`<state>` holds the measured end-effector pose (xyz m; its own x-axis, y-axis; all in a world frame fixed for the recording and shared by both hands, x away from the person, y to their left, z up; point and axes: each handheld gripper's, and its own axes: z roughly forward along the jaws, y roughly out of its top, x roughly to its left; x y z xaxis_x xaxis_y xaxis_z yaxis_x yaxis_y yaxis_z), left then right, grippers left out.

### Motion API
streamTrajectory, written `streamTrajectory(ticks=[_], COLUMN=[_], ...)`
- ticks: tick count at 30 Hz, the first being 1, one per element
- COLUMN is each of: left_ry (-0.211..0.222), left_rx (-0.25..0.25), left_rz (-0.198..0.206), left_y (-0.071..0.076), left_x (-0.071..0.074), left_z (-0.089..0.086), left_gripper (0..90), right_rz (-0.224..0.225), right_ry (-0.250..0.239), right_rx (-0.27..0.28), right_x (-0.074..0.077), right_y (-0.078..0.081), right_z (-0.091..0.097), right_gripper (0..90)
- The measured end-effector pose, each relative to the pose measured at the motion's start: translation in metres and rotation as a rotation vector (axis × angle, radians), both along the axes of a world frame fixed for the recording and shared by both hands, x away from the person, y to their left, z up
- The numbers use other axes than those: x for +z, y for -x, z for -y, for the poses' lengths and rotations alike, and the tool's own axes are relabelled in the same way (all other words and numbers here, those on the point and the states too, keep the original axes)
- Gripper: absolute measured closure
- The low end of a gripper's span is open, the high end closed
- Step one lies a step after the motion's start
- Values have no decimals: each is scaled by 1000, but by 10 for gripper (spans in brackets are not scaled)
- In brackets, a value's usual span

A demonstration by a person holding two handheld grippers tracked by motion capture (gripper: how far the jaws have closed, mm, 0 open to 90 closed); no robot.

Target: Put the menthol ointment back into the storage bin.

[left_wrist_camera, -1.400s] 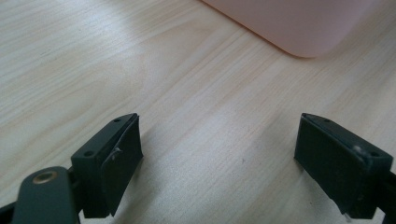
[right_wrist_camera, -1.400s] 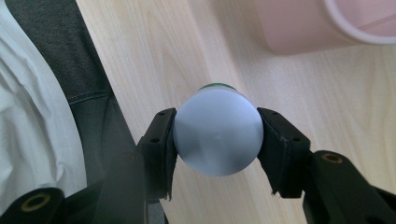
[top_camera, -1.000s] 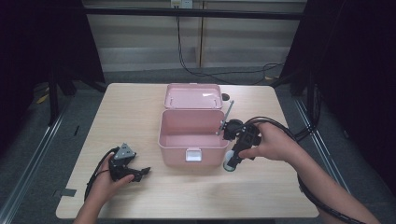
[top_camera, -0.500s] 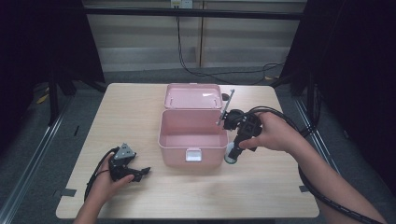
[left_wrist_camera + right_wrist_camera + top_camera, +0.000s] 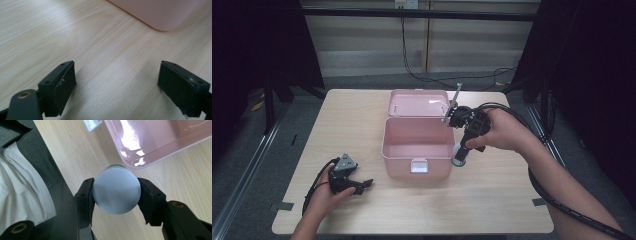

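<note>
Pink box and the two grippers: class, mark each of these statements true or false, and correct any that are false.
1. The pink box has its lid open. True.
2. The right gripper has its jaws closed on a white-capped bottle. True.
3. The left gripper holds a bottle too. False: its jaws stand wide apart over bare table with nothing between them.
4. The bottle is inside the box. False: the high view shows it outside, by the box's right front corner, with its base down near the tabletop; whether it touches cannot be told.
5. The left gripper sits near the front left of the table, apart from the box. True.
</note>
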<state>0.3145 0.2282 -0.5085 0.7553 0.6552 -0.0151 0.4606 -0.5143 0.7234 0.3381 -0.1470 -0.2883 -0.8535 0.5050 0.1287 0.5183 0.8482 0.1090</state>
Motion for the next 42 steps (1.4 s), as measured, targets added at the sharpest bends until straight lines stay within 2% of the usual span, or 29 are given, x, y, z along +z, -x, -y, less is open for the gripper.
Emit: streamTrajectory(ticks=[12, 19, 26, 29, 31, 33, 40, 42], left_ry=[-1, -1, 0, -1, 0, 0, 1, 2], left_rx=[0, -1, 0, 0, 0, 0, 2, 3], left_rz=[-1, 1, -1, -1, 0, 0, 1, -1], left_y=[0, 0, 0, 0, 0, 0, 0, 0], left_x=[0, 0, 0, 0, 0, 0, 0, 0], left_z=[0, 0, 0, 0, 0, 0, 0, 0], left_gripper=[143, 143, 143, 143, 143, 143, 143, 143], right_rz=[12, 14, 34, 35, 31, 32, 34, 45], right_ry=[-11, -8, -12, -10, -15, -14, -13, -16], right_rx=[-34, -74, -150, -165, -199, -200, -275, -273], right_x=[7, 7, 4, 3, 1, 0, -8, -9], right_y=[-16, -29, -44, -47, -50, -52, -64, -65], right_z=[-11, -18, -26, -29, -34, -34, -37, -36], right_gripper=[503, 504, 504, 504, 504, 504, 504, 504])
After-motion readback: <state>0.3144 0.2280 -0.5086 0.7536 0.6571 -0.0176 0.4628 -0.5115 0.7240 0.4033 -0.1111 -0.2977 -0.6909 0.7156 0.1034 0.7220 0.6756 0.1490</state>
